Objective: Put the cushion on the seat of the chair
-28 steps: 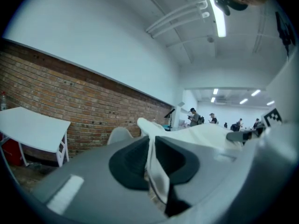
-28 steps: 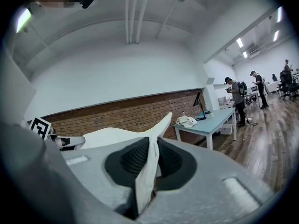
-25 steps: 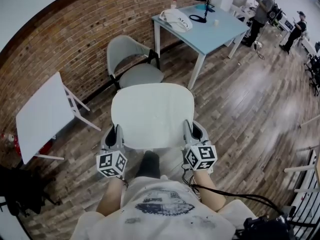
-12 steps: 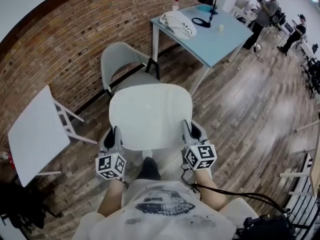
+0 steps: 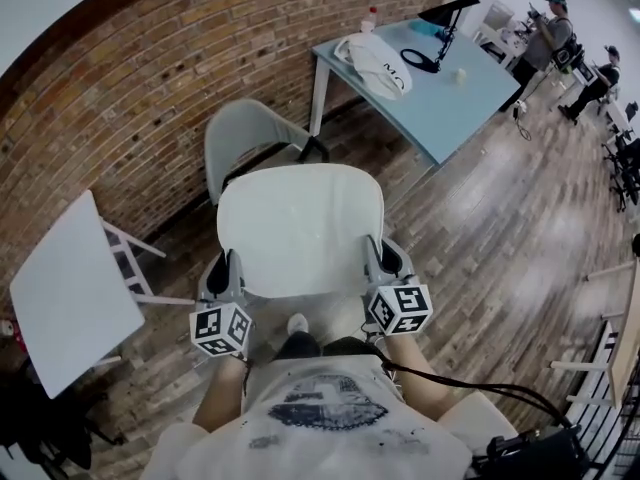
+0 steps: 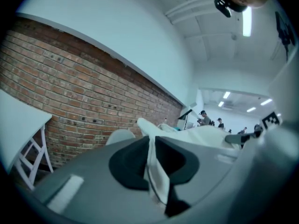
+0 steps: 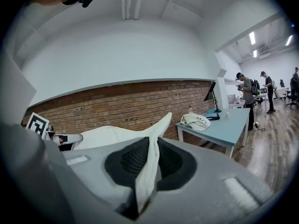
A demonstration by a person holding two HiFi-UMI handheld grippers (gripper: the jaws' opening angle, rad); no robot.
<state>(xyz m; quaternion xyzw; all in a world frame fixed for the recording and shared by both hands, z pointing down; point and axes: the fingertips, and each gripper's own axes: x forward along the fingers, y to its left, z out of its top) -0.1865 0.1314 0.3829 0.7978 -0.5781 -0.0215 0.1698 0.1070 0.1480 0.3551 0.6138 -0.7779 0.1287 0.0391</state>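
A flat white cushion (image 5: 300, 228) is held level in front of the person, one edge in each gripper. My left gripper (image 5: 229, 271) is shut on its left edge, the fabric (image 6: 156, 171) pinched between the dark pads. My right gripper (image 5: 384, 262) is shut on the right edge, with the cushion's fabric (image 7: 147, 171) squeezed between its pads. A pale grey chair (image 5: 243, 134) with dark legs stands against the brick wall, just beyond the cushion; the cushion hides most of its seat.
A light blue table (image 5: 440, 93) with a white bag (image 5: 378, 65), a lamp and a bottle stands at the upper right. A white folding table (image 5: 65, 288) is at the left. Two people (image 5: 552, 28) stand far back. The floor is wood planks.
Both grippers and the cushion have travelled forward toward the chair; the chair now lies partly under the cushion's far edge. The grip on both edges is unchanged.
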